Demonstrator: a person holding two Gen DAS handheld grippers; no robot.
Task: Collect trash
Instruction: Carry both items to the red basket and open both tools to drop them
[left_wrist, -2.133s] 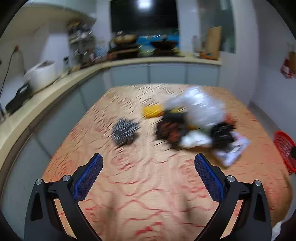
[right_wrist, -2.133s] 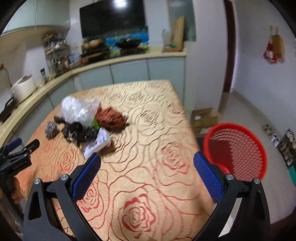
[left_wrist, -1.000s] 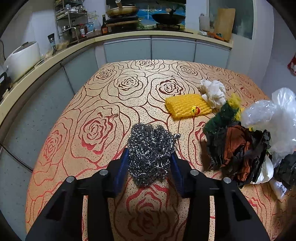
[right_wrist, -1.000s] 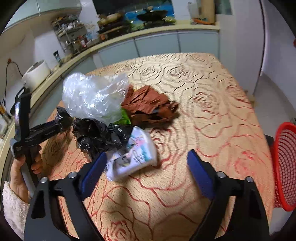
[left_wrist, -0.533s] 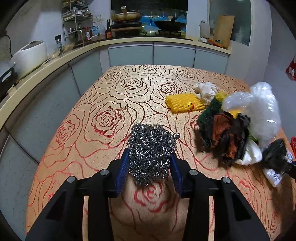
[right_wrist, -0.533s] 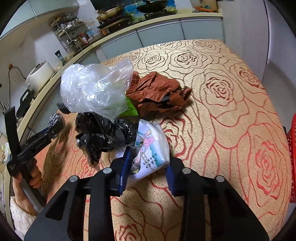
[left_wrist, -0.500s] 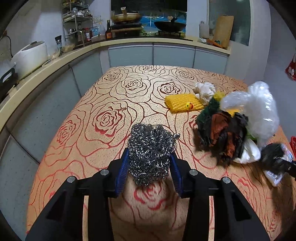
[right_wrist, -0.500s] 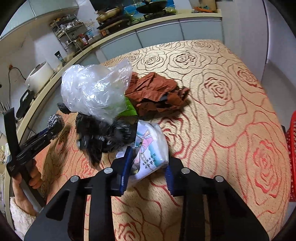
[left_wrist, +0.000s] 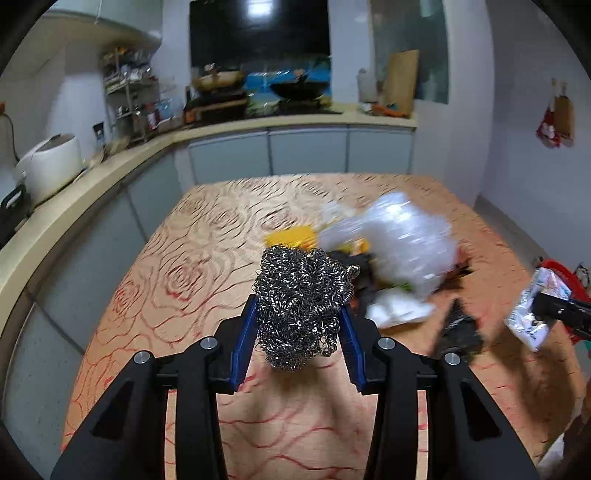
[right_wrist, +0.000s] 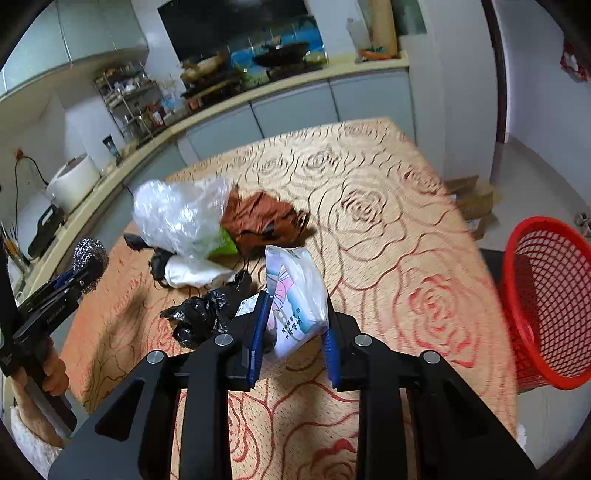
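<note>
Left claw (left_wrist: 298, 325) is clamped on the steel wool ball (left_wrist: 301, 310), held above the desk (left_wrist: 177, 280). Right claw (right_wrist: 293, 325) grips the white tissue packet (right_wrist: 295, 299) over the desk's middle, the red basket (right_wrist: 550, 299) standing beyond the right edge.

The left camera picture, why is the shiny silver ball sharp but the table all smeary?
In the left wrist view the silver steel-wool scourer is sharp because it rides with the left gripper; the rose-patterned tablecloth and clear plastic bag streak with motion blur. In the right wrist view the white printed packet is crisp, the red mesh basket slightly blurred.
</note>
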